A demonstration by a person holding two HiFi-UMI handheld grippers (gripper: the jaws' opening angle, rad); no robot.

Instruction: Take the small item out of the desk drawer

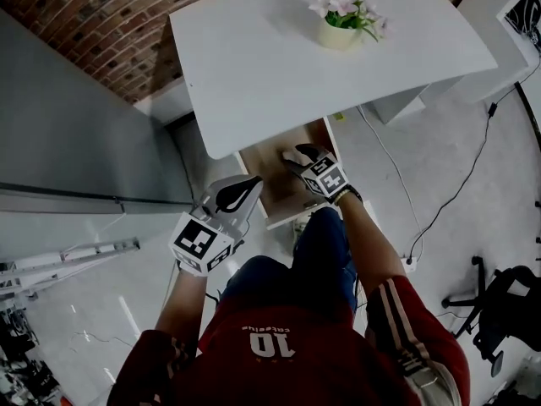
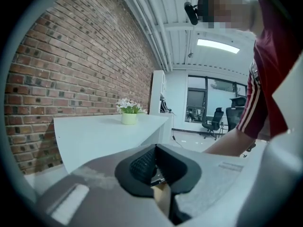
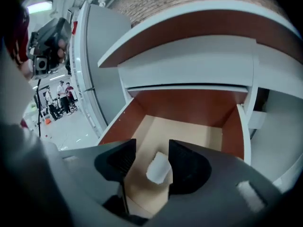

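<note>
Drawer [image 1: 272, 166] stands pulled out from under the front edge of the white desk [image 1: 338, 83], its pale wooden floor bare to the head view. The right gripper [image 1: 303, 155] hangs over the drawer's near half with its jaws spread apart. In the right gripper view the small white item [image 3: 158, 168] lies on the drawer floor in the gap between those jaws, and neither pad presses on it. The drawer's red-brown side walls rise on either side of the right gripper, and the desk top overhangs the drawer's back part.

The left gripper [image 1: 245, 189] is outside the drawer, just off its left side, with its black jaws brought together at the tips and clamped on nothing. The person's knees, in blue, sit close against the drawer's front.

Beyond the drawer, a pot of pale flowers [image 1: 340, 30] stands on the desk top. A grey cabinet [image 1: 76, 142] stands left of the drawer, with a brick wall [image 1: 110, 15] behind it. To the drawer's right a black cable [image 1: 456, 184] trails across the floor, and a black office chair [image 1: 507, 303] stands well apart.
</note>
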